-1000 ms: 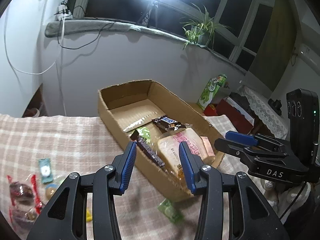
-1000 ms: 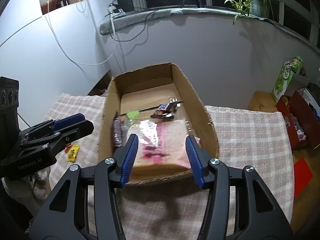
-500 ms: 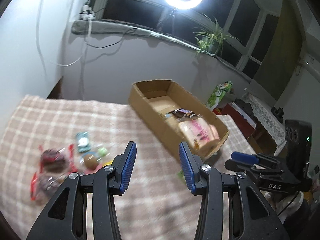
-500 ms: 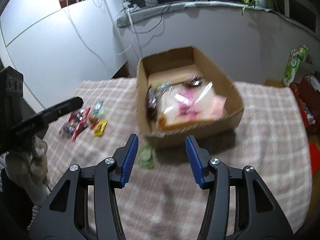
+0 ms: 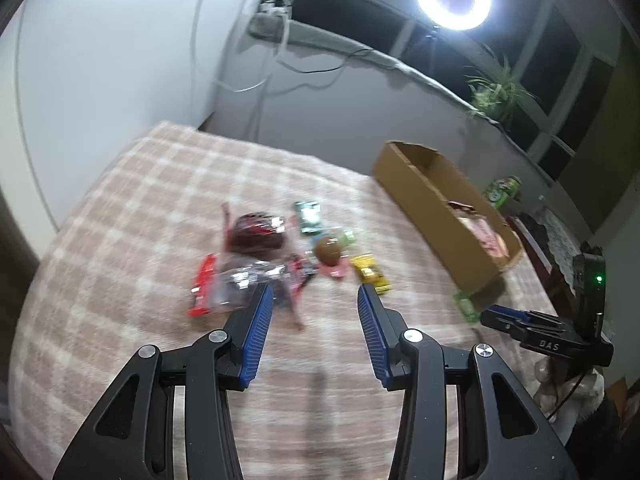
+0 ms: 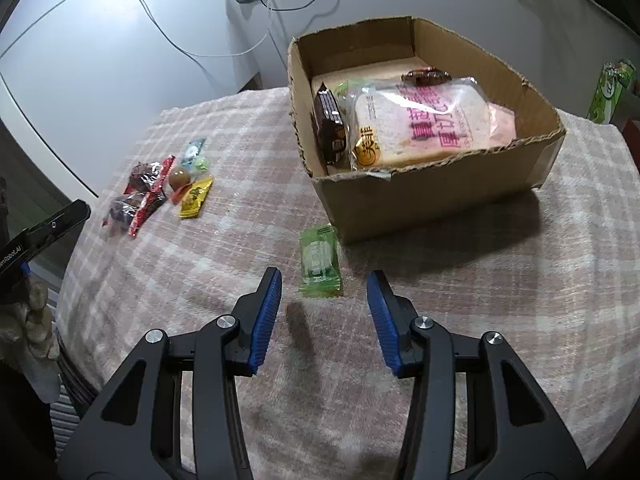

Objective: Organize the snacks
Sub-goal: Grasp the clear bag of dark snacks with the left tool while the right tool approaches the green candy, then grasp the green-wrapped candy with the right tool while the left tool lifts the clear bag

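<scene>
Plaid woven cloth [image 6: 480,300] bears a corrugated cardboard box [image 6: 440,196] and crinkly green packet [image 6: 320,264].

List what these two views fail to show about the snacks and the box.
- Left wrist view: the loose snack pile is motion-blurred, so labels are unreadable.
- Left wrist view: the cardboard box shows mostly its side wall, which hides most contents.
- Right wrist view: the bread bag covers the box floor beneath it.
- Right wrist view: the green packet has print too small to read.
</scene>
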A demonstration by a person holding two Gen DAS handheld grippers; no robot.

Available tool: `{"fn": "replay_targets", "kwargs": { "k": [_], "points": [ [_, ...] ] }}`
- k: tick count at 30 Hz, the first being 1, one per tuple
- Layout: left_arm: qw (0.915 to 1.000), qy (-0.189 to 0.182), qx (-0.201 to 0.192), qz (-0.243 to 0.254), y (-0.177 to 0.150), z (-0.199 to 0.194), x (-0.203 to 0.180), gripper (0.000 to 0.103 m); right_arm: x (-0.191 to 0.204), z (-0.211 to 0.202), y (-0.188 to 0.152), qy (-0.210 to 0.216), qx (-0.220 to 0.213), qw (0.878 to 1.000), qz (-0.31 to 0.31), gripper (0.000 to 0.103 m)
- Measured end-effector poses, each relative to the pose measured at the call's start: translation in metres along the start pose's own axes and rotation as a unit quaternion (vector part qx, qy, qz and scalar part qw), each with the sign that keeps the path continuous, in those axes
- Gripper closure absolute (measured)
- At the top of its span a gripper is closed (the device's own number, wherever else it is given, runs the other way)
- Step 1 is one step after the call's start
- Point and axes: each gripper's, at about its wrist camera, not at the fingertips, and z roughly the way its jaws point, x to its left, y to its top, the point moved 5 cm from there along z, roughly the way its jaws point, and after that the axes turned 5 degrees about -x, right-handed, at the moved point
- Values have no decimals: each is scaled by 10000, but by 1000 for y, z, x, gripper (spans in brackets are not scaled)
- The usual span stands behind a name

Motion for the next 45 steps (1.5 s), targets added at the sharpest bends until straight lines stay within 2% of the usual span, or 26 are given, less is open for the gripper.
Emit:
{"fn": "replay_targets", "kwargs": {
  "k": [2, 5, 11, 14, 16, 18, 27, 29, 31, 34, 38, 45],
  "points": [
    [9999, 75, 8, -78, 0, 2, 8, 60, 2, 4, 0, -13, 46, 10000, -19, 56],
    [9998, 138, 72, -94, 1, 8, 18, 52, 5, 9, -1, -57, 93, 9999, -67, 56],
    [9992, 221, 267, -205, 3, 24, 30, 51, 9, 17, 0, -130, 126, 9998, -44, 56],
    [9987, 277, 395, -189, 1, 32, 32, 44, 12, 19, 0, -200, 117, 9997, -75, 56],
    [9984, 304, 452, -131, 0, 37, 31, 42, 14, 21, 0, -267, 118, 9995, -122, 56],
    [9982, 363, 473, -39, -1, 41, 29, 34, 15, 22, 1, -314, 124, 9993, -139, 56],
    [9959, 612, 567, 345, -8, 51, 24, 31, 31, 29, 0, -690, 145, 9959, -569, 56],
    [9959, 635, 548, 343, -9, 51, 25, 29, 35, 30, 0, -782, 146, 9943, -708, 59],
    [9961, 611, 543, 334, -9, 53, 26, 31, 39, 29, -1, -823, 148, 9933, -799, 71],
    [9961, 600, 520, 375, -9, 53, 26, 35, 38, 28, -1, -816, 157, 9932, -816, 77],
    [9955, 596, 516, 532, -11, 52, 22, 42, 38, 28, 0, -785, 150, 9935, -806, 78],
    [9952, 586, 484, 623, -13, 45, 20, 45, 37, 25, -1, -641, 125, 9955, -689, 78]
  ]
}}
